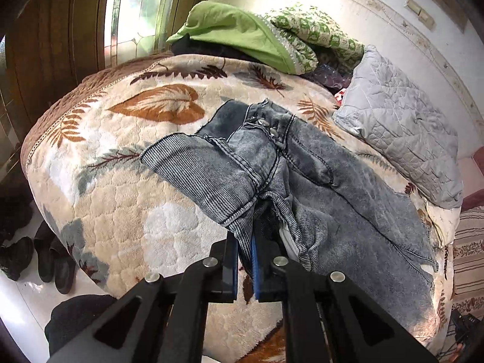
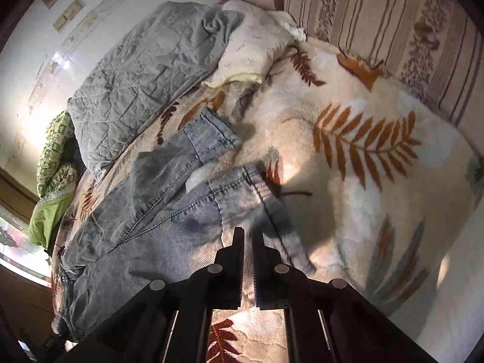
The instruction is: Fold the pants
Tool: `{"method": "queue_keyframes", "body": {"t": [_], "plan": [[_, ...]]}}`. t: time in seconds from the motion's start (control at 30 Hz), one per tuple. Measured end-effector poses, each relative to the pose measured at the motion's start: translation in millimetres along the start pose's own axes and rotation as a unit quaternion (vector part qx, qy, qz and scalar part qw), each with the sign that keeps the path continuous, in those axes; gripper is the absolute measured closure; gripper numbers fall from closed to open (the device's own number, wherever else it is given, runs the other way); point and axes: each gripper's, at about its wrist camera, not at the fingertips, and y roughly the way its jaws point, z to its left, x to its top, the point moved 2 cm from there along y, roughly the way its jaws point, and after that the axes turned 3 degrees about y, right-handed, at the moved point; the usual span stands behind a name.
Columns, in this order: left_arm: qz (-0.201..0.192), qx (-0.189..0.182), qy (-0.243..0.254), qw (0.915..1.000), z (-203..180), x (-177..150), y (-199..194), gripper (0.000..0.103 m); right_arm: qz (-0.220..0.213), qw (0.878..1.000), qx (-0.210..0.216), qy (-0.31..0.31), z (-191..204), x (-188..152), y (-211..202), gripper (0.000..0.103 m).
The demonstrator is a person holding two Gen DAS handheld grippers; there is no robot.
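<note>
The left tool (image 1: pixel 244 260) pinches the waistband of the grey jeans (image 1: pixel 317 163) on the bed (image 1: pixel 121 181). Ahead of the right tool (image 2: pixel 247 236), clamped on a leg hem, lies the grey quilt (image 2: pixel 136 84).

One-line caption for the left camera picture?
Left gripper, jaws shut on the waistband of grey jeans on a leaf-patterned blanket.

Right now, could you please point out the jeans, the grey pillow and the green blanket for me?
jeans (image 1: pixel 317 163): left wrist view, on the upper leg below the waistband.
grey pillow (image 1: pixel 399 133): left wrist view, on its quilted middle.
green blanket (image 1: pixel 239 27): left wrist view, on its plain green top fold.
</note>
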Motion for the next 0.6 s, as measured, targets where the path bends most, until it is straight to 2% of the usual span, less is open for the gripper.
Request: {"method": "queue_keyframes", "body": {"t": [0.07,0.1,0.17,0.2,0.23,0.27,0.3,0.33,0.37,0.4,0.43,0.5,0.6], "plan": [[0.001,0.007,0.003,1.0,2,-3,2,0.096,-0.04,0.999,-0.027,-0.021,-2,11,-14,0.098],[0.024,0.014,0.008,0.9996,3,-7,13,0.094,-0.032,0.999,-0.027,-0.02,-8,13,-11,0.098],[0.096,0.036,0.019,0.9945,9,-22,43,0.091,0.031,0.998,-0.04,-0.025,-20,10,17,0.097],[0.115,0.043,0.009,0.9924,15,-29,52,0.086,0.068,0.996,-0.053,-0.017,-31,4,32,0.094],[0.111,0.034,0.001,0.9933,19,-29,54,0.083,0.104,0.993,-0.06,-0.002,-45,-5,46,0.086],[0.105,0.029,0.0,0.9941,20,-28,51,0.08,0.133,0.989,-0.058,0.012,-52,-11,57,0.084],[0.102,0.027,-0.002,0.9944,21,-25,49,0.062,0.119,0.992,-0.043,0.027,-59,-13,53,0.082],[0.097,0.024,-0.007,0.995,22,-21,46,0.037,0.111,0.993,-0.027,0.044,-62,-11,49,0.067],[0.086,0.021,-0.012,0.996,23,-16,43,0.03,0.111,0.992,-0.009,0.062,-64,-8,46,0.051],[0.076,0.018,-0.016,0.9968,25,-12,39,0.029,0.111,0.99,0.006,0.082,-67,-5,43,0.018],[0.067,0.015,-0.018,0.9975,27,-8,36,0.029,0.103,0.989,0.025,0.101,-69,-1,39,0.011],[0.059,0.016,-0.024,0.9979,31,-5,34,0.028,0.089,0.987,0.058,0.12,-68,3,27,0.011],[0.073,0.015,-0.036,0.9966,36,-5,42,0.028,0.098,0.981,0.105,0.131,-61,2,13,0.011]]}}
